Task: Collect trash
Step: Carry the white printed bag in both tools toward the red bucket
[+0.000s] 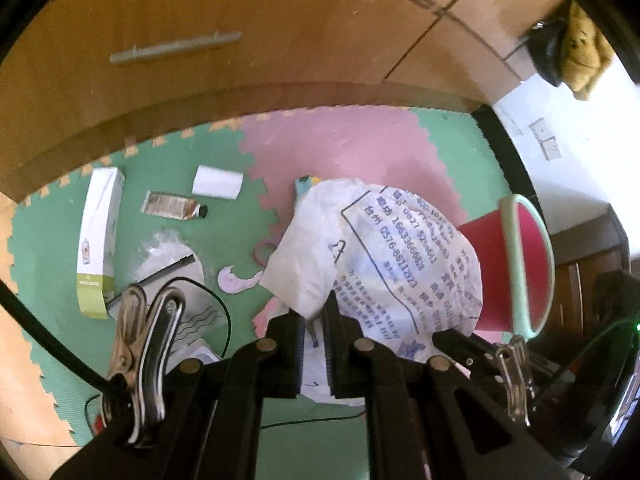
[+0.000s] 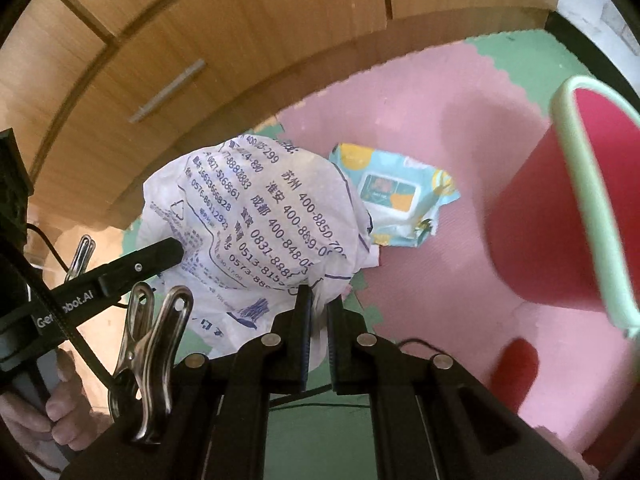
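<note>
A white plastic bag (image 1: pixel 372 248) with blue print hangs above the foam floor mat, held between both grippers. My left gripper (image 1: pixel 316 310) is shut on the bag's lower left edge. My right gripper (image 2: pixel 318 302) is shut on another edge of the same bag (image 2: pixel 260 220). A red bin (image 1: pixel 516 268) with a pale green rim stands just right of the bag; in the right wrist view the bin (image 2: pixel 560 216) is close on the right. Loose trash lies on the mat: a white and green box (image 1: pixel 100 240), a squeezed tube (image 1: pixel 172 206), a white carton (image 1: pixel 218 182) and a wipes pack (image 2: pixel 396 196).
Wooden cabinet fronts (image 1: pixel 240 20) with a grey handle close off the far side of the green and pink mat (image 1: pixel 360 148). A crumpled clear wrapper (image 1: pixel 164 256) and a pink foam cut-out (image 1: pixel 236 280) lie near the left gripper. A person's hand (image 2: pixel 60 408) grips the left tool.
</note>
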The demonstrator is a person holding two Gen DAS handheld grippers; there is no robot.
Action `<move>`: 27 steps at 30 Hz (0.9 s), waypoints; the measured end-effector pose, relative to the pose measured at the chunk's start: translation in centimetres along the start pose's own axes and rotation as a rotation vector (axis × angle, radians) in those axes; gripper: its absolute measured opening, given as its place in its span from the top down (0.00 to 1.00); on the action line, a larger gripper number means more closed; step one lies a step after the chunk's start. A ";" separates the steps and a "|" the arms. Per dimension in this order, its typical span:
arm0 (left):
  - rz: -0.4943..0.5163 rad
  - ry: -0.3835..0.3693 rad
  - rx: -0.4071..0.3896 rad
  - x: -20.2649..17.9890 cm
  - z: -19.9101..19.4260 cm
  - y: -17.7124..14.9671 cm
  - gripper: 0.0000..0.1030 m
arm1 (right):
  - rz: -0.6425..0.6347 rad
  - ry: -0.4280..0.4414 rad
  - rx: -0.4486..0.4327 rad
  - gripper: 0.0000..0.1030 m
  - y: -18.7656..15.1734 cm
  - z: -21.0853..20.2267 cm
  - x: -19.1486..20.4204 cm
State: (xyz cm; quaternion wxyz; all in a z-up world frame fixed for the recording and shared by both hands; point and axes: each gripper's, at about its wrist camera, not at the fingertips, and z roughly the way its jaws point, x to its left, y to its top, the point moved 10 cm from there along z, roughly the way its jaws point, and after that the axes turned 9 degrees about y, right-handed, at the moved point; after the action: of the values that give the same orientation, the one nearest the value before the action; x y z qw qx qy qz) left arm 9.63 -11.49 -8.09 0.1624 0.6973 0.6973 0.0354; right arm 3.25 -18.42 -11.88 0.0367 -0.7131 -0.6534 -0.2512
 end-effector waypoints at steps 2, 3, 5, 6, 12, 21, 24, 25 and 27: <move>0.017 0.000 -0.017 -1.0 -1.7 -0.1 0.92 | -0.001 0.001 -0.012 0.92 0.2 -1.5 0.3; 0.026 0.000 -0.025 -1.5 -2.4 -0.1 0.92 | -0.001 0.001 -0.017 0.92 0.2 -2.1 0.2; 0.054 0.003 -0.045 -2.8 -3.7 -0.3 0.92 | -0.003 0.000 -0.034 0.92 0.2 -3.8 0.3; 0.069 0.004 -0.056 -3.4 -4.3 -0.3 0.92 | -0.002 0.000 -0.042 0.92 0.1 -4.7 0.3; 0.176 -0.008 -0.110 -8.9 -7.3 -0.6 0.92 | 0.004 -0.021 -0.097 0.92 0.4 -9.2 -0.9; 0.265 -0.077 -0.147 -16.1 -9.5 -0.8 0.92 | 0.057 -0.049 -0.190 0.92 1.0 -15.3 -4.3; 0.266 -0.099 -0.143 -17.6 -9.6 -0.7 0.92 | 0.077 -0.046 -0.219 0.92 1.4 -16.5 -5.5; 0.269 -0.103 -0.145 -18.1 -9.5 -0.6 0.92 | 0.084 -0.048 -0.230 0.92 1.8 -16.8 -5.9; 0.276 -0.103 -0.148 -19.2 -9.2 -0.3 0.92 | 0.095 -0.048 -0.244 0.92 2.2 -17.1 -6.5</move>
State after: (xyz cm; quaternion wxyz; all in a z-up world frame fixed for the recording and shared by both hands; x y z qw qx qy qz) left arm 6.30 -28.72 3.93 0.2427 0.7733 0.5812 0.0728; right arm -0.05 -31.16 0.99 -0.0543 -0.7484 -0.5840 -0.3097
